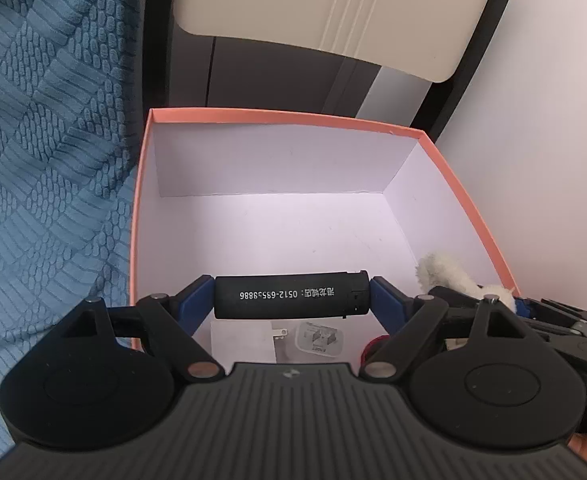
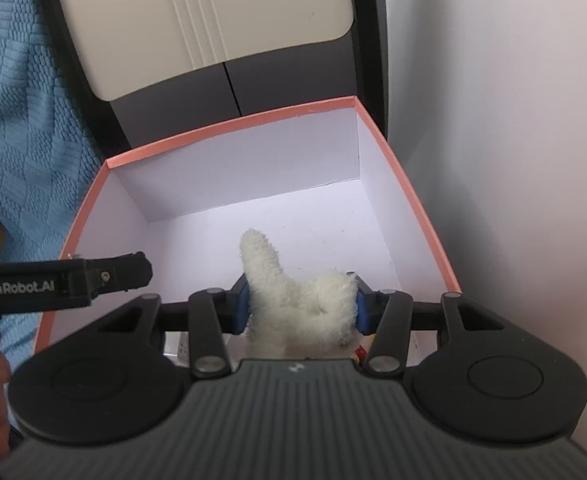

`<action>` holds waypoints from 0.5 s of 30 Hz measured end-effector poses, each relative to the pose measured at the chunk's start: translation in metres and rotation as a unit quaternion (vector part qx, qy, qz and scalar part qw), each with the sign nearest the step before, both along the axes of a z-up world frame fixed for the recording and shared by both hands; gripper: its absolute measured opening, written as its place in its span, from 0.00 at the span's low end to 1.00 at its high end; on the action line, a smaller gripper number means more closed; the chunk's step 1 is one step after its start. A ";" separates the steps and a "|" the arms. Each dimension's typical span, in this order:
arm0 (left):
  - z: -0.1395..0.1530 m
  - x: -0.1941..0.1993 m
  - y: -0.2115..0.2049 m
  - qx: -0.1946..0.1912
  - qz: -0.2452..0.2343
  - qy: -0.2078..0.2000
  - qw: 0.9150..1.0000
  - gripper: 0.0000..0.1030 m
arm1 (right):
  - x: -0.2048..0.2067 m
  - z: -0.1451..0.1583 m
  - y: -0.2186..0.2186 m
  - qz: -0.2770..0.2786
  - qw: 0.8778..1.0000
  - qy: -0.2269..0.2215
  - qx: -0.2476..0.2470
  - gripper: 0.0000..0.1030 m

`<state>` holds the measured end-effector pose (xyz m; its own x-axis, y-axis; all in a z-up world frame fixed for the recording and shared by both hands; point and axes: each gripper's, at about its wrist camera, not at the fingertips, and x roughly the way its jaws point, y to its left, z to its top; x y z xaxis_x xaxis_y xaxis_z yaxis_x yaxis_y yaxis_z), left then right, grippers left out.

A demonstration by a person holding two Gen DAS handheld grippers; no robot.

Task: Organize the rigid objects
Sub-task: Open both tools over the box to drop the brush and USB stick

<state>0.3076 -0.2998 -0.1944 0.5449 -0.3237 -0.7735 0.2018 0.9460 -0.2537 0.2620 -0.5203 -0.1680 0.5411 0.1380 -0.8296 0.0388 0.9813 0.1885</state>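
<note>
My left gripper [image 1: 292, 295] is shut end to end on a black cylinder [image 1: 291, 295] with white printed digits, held crosswise over the near part of an open box with an orange rim [image 1: 285, 117] and white inside. My right gripper [image 2: 301, 304] is shut on a fluffy white plush toy [image 2: 293, 292] and holds it over the same box [image 2: 229, 120]. The plush also shows at the right of the left wrist view [image 1: 445, 274]. The left gripper's body [image 2: 53, 284] shows at the left of the right wrist view.
On the box floor under the left gripper lie a white card [image 1: 241, 340], a small clear packet [image 1: 319, 338] and a red item [image 1: 371, 346]. A blue textured cloth [image 1: 45, 140] lies left of the box. A dark cabinet with a cream panel [image 1: 333, 12] stands behind; a white wall [image 1: 541, 140] is at right.
</note>
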 end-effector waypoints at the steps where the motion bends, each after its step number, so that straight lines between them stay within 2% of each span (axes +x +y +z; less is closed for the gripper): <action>1: -0.001 0.000 -0.001 0.001 -0.003 0.001 1.000 0.84 | 0.001 -0.002 0.001 -0.001 1.000 0.002 -0.001 0.50; 5: -0.001 -0.001 0.001 -0.003 -0.006 0.011 1.000 0.85 | 0.004 -0.005 0.005 -0.001 1.000 0.005 -0.003 0.53; 7: 0.003 -0.004 0.003 -0.003 -0.003 0.008 1.000 0.86 | 0.001 -0.004 0.003 -0.004 1.000 0.010 -0.004 0.66; 8: 0.005 -0.005 0.005 -0.002 -0.002 0.007 1.000 0.86 | 0.001 -0.003 0.003 -0.006 1.000 0.012 -0.006 0.69; 15: 0.033 -0.025 0.018 -0.016 0.000 -0.014 1.000 0.87 | -0.014 0.026 0.004 -0.007 1.000 -0.015 -0.012 0.69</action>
<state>0.2822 -0.2815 -0.1615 0.5653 -0.3478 -0.7480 0.2097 0.9376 -0.2775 0.2482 -0.5160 -0.1421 0.5673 0.1111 -0.8160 0.0464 0.9850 0.1664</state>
